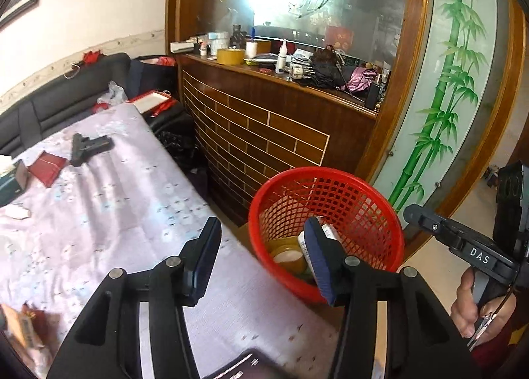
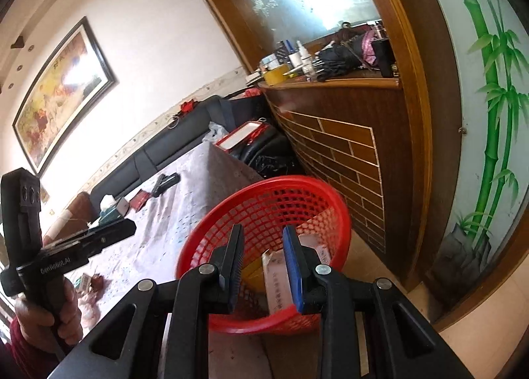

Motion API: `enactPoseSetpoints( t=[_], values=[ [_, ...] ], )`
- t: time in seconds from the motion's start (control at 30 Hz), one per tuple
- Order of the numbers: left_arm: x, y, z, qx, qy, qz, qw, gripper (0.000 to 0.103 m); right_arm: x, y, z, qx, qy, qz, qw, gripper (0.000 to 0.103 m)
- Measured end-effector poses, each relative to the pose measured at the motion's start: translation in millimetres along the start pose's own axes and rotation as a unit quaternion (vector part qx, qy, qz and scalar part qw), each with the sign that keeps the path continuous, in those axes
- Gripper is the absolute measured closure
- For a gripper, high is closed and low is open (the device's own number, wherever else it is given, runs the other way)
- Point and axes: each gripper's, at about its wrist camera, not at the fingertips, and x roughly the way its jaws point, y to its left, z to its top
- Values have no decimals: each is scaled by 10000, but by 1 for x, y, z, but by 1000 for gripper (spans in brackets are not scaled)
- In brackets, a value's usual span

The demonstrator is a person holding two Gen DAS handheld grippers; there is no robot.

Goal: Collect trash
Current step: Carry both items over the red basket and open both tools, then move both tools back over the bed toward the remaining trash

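Left wrist view shows "DAS" printed on the right claw [image 1: 410, 210]; the left claw [image 1: 261, 256] is spread wide and holds nothing. The red basket [image 1: 363, 194] stands on the floor beside the cloth-covered worktop [image 1: 115, 213], holding a tape roll [image 1: 287, 255] and a white box [image 2: 281, 276]. The right claw's jaws hang parted above the basket, gripping nothing.

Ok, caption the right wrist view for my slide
Open right gripper poised above the red basket holding a discarded box.

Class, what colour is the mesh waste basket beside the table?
Red: the basket shows best in the left wrist view.
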Motion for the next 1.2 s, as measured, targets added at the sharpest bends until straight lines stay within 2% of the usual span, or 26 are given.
enactPoseSetpoints(
  t=[0.4, 0.6, 0.7, 0.8, 0.93, 1.13, 1.2],
  values=[
    [-78, 62, -38, -461, -222, 516, 9974, 48, -23, 53, -17, -292, 78, 498, 9983, 74],
    [-134, 121, -74, -805, -351, 1099, 9900, 43, -39, 99, -29, -485, 182, 1056, 9931, 62],
    [-160, 160, -94, -1137, -371, 1474, 9818, 43, -36, 135, -42, -726, 402, 1473, 9856, 62],
    [-185, 201, -116, -1570, -369, 1829, 9698, 43, -26, 164, -51, -907, 556, 1660, 9804, 62],
    [-201, 247, -146, -2132, -183, 2085, 9543, 43, 0, 206, -70, -1075, 965, 1942, 9703, 62],
    [-211, 295, -182, -2778, -123, 2208, 9348, 42, 43, 263, -107, -1520, 1590, 2063, 9534, 61],
    [-210, 309, -187, -2948, -139, 2212, 9295, 38, 58, 279, -119, -1604, 1774, 2072, 9486, 59]
  ],
)
